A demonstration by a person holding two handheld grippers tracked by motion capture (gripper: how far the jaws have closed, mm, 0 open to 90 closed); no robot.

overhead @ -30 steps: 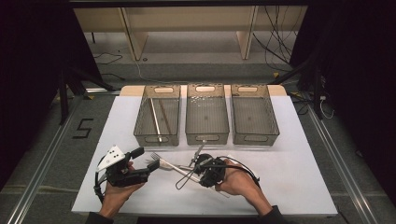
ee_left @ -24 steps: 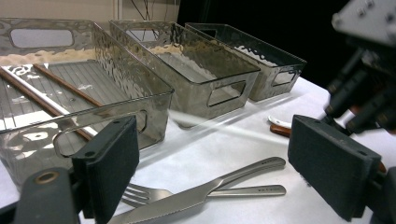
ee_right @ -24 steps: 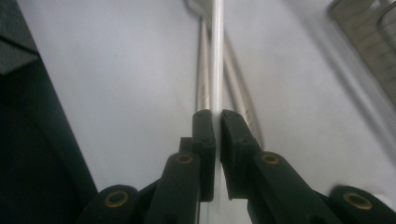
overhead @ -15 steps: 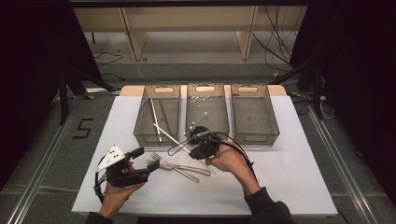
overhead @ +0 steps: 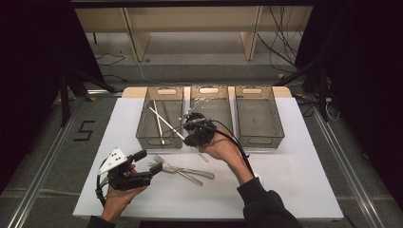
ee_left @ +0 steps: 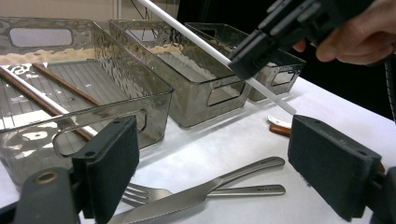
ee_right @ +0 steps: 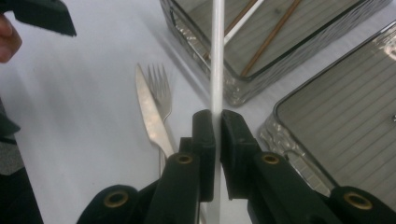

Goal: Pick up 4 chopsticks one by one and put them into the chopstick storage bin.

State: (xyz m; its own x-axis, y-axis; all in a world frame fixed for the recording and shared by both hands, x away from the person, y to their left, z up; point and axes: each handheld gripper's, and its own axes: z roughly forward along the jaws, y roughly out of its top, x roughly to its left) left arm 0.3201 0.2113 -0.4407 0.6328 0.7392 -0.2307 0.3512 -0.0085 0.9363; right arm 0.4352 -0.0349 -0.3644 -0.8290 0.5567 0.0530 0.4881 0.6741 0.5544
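Note:
My right gripper [overhead: 189, 137] is shut on a long white chopstick [overhead: 164, 118] and holds it in the air over the near edge of the left bin [overhead: 142, 135]. Up close, its jaws [ee_right: 217, 126] pinch the white chopstick [ee_right: 217, 70], which points toward that bin. A white and a brown chopstick [overhead: 159, 124] lie inside the bin. My left gripper [overhead: 148, 166] rests near the table's front left, jaws open. Between its pads [ee_left: 112, 172] lie a knife [ee_left: 187, 198] and a fork [ee_left: 252, 190] on the white table.
Three clear grey bins stand in a row at the back: left, middle [overhead: 211, 95] and right [overhead: 259, 137]. The knife [overhead: 190, 171] and fork [overhead: 160, 161] lie on the table in front of the left gripper. A small white and brown piece [ee_left: 280, 126] lies farther along the table.
The right gripper has risen from the table and moved back and left toward the left bin, carrying the white chopstick. The left gripper has stayed put.

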